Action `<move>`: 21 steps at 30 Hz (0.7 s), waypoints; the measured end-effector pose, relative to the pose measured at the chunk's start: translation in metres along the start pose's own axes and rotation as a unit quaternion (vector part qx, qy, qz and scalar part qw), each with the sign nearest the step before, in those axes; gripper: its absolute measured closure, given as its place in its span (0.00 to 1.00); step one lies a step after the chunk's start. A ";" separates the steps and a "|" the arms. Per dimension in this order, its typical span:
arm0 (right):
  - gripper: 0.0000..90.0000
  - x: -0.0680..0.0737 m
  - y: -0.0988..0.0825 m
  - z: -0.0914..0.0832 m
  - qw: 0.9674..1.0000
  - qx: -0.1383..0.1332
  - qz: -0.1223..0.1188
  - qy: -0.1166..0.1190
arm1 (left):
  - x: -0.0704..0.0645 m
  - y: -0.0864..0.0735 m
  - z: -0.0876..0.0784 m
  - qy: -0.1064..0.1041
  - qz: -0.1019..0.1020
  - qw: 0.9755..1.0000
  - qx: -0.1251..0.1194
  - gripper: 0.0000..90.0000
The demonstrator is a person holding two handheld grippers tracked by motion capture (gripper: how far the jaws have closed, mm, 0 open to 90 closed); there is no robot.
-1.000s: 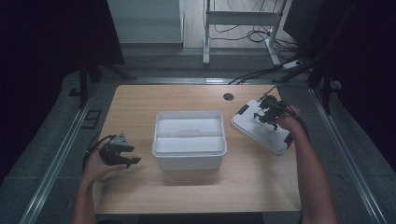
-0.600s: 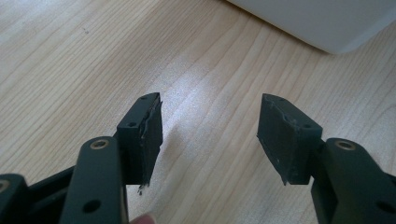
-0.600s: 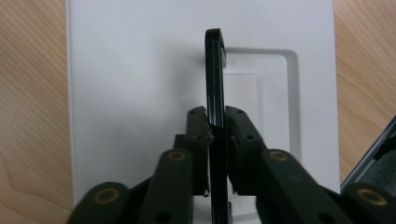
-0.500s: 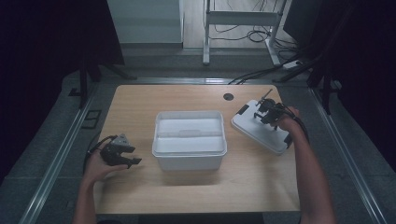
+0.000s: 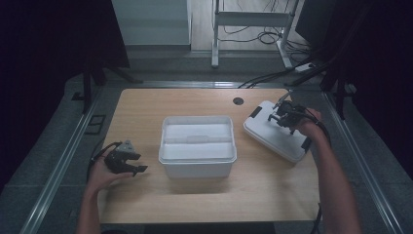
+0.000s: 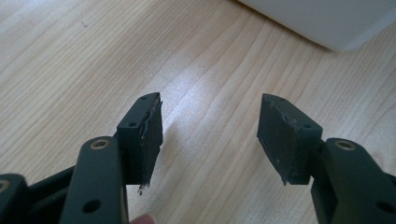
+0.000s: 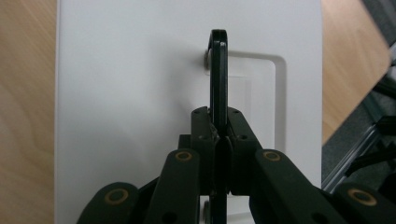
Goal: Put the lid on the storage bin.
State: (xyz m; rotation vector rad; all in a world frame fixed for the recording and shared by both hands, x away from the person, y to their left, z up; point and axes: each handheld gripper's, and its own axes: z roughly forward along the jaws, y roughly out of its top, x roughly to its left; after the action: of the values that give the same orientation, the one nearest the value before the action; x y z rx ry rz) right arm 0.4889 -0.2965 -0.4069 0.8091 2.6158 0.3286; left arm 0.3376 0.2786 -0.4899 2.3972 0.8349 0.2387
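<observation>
Right tool (image 5: 278, 113), jaws just now closing, is clamped on the black handle (image 7: 218, 70) of the white lid (image 5: 275, 136), which lies flat at the right side of the wooden surface (image 5: 195, 100), just right of the white open bin (image 5: 197, 145); in the right gripper view the handle stands up on edge between the pads, hinged in a recessed rectangle of the lid. Left tool (image 5: 130, 163) rests in the hand near the front left of the surface, well apart from the bin, jaws spread wide with nothing between them and bare wood beneath.
</observation>
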 end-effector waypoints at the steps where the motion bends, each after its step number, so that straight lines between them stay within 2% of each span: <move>1: 0.93 0.001 0.000 -0.005 1.000 -0.003 0.001 -0.001 | 0.000 0.000 0.000 0.000 0.000 1.000 0.001 0.45; 7: 0.93 0.006 0.000 -0.039 0.999 -0.031 -0.013 -0.009 | -0.001 0.001 0.003 0.000 0.004 1.000 0.011 0.45; 16: 0.93 0.014 0.002 -0.079 0.997 -0.065 -0.034 -0.014 | -0.002 -0.003 0.003 -0.001 0.000 1.000 0.009 0.45; 21: 0.93 0.020 0.006 -0.096 0.996 -0.076 -0.048 -0.016 | -0.004 -0.004 0.003 -0.002 0.001 1.000 0.013 0.45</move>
State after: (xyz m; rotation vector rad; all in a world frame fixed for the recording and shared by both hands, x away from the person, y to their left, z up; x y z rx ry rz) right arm 0.4361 -0.2902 -0.3244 0.6296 2.5537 0.4756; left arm 0.3340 0.2771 -0.4948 2.4217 0.8394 0.2250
